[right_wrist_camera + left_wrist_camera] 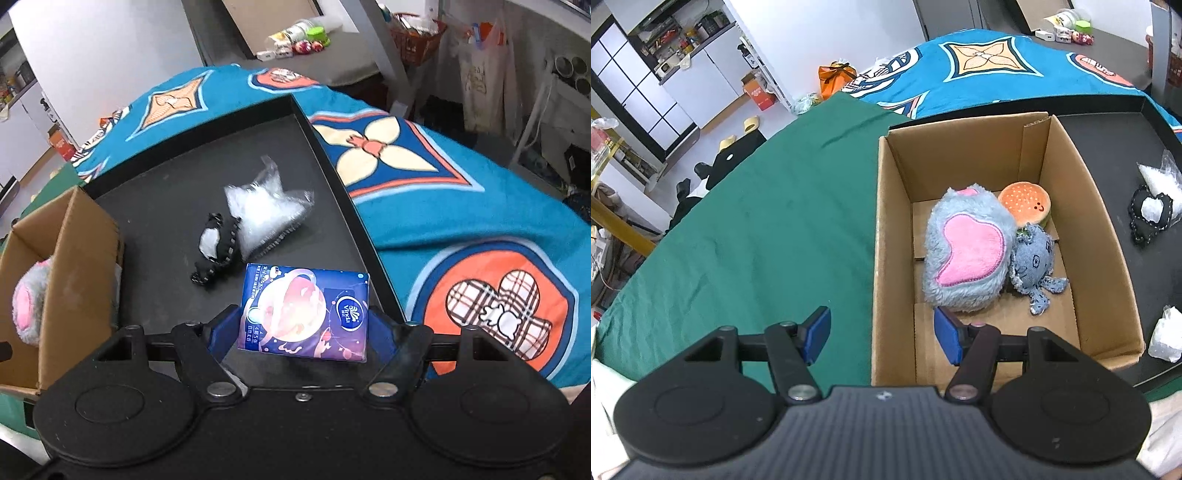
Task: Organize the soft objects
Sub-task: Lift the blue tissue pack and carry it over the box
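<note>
Cardboard box (pixel 1004 155) ahead-right of left gripper (pixel 881 334); furry plush (pixel 967 251), burger plush (pixel 1027 206), denim plush (pixel 1034 266) inside, touching. Tissue pack (pixel 304 310) between right gripper (pixel 304 328) pads. Beaded strap (pixel 216 251), plastic bag (pixel 262 210) ahead on tray (pixel 166 192); box left.

Tissue pack (pixel 303 312) between right gripper (pixel 304 325) pads, above black tray (pixel 155 206).

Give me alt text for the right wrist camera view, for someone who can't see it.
The right gripper holds a purple tissue pack between its blue pads, above a black tray. Farther along the tray lie a clear plastic bag and a black strap; a cardboard box stands at left.
</note>
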`<control>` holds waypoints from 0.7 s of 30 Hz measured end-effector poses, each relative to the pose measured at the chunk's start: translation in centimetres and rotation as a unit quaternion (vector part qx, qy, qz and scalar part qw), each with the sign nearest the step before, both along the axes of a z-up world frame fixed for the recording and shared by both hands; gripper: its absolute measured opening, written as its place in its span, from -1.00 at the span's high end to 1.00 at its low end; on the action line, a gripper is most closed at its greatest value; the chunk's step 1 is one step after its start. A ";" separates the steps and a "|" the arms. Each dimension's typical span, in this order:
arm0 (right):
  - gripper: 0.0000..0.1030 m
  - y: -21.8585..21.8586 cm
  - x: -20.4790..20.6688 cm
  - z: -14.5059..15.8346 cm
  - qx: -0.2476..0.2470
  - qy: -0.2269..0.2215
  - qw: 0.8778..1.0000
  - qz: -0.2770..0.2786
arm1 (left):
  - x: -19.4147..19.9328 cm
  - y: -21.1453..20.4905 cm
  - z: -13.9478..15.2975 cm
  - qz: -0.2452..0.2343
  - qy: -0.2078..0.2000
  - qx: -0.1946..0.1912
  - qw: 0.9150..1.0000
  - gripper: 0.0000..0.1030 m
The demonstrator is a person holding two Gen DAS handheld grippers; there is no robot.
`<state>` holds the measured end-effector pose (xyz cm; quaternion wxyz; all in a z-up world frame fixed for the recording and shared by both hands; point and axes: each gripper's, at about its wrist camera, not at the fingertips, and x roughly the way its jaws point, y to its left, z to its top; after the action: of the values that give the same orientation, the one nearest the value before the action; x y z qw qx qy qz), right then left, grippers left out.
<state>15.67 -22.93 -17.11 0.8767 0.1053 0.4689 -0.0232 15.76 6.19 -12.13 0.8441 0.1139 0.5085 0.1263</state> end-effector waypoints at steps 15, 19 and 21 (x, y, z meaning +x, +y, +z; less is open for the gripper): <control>-0.38 3.8 0.2 4.4 -0.007 -0.057 0.998 0.040 | -0.2 0.7 0.1 0.003 -0.004 -0.020 1.000 -0.17; -0.38 4.9 0.1 5.6 -0.007 -0.071 0.996 0.051 | -0.2 1.0 0.0 0.006 -0.004 -0.029 1.000 -0.17; -0.38 5.5 0.1 6.2 -0.008 -0.079 0.995 0.058 | -0.2 1.2 0.0 0.008 -0.002 -0.031 0.999 -0.17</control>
<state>15.73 -17.44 -10.96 0.9117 0.0724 0.4030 0.0325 15.58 7.35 -12.16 0.8473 0.0837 0.5111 0.1175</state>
